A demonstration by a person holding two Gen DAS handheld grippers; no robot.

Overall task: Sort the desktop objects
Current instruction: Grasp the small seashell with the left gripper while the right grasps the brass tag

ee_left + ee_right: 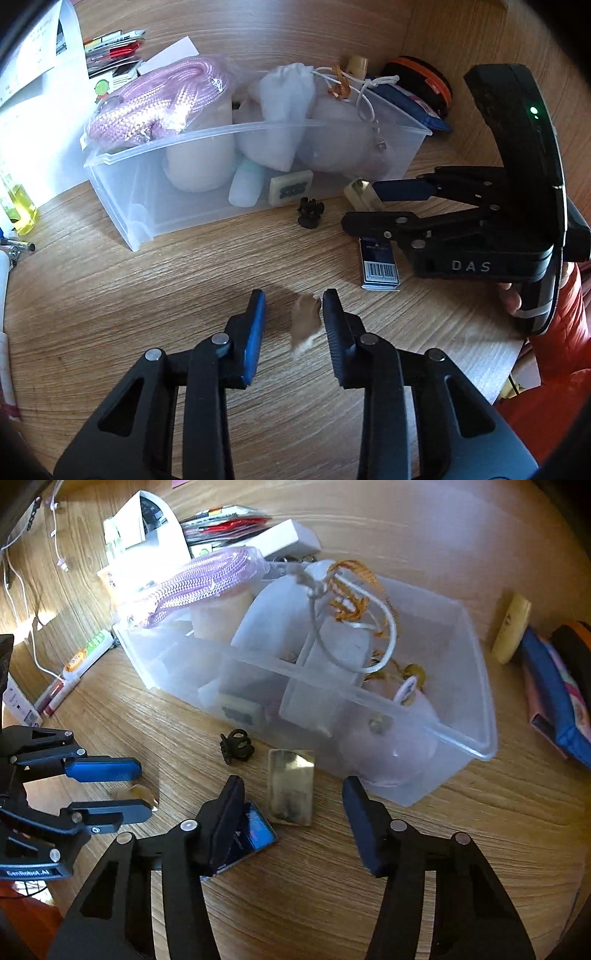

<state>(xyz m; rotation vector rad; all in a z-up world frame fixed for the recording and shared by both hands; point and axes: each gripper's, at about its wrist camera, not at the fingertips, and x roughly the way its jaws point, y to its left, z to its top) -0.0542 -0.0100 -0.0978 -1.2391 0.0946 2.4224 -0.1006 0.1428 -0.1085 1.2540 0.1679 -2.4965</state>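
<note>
Wooden counter (110, 295), messy with small things. Looks about half done, as a guess.

Already packed into the clear bin (110, 162): a pink rope (147, 99) in a shiny bag on top, a white cloth pouch (288, 85) with strings hanging out, a pale little bottle (245, 184) and a small tile (290, 188) pressed against the front wall. Pretty full, piled above the rim.

Not yet put away, lying on the wood in front of the bin: a black hair clip (309, 212), a shiny gold block (364, 195), a flat blue box (380, 266) with a barcode, and a little tan thing (304, 317), too blurry to name. Behind the bin, a blue pouch (406, 99) too.

Left hand-held gripper (294, 297): low over the counter, set around the tan thing but not squeezing it; one pad right beside it, the other apart. Right hand-held gripper (293, 781): spread wide around the gold block, touching nothing. Nothing grabbed or lifted so far.
</note>
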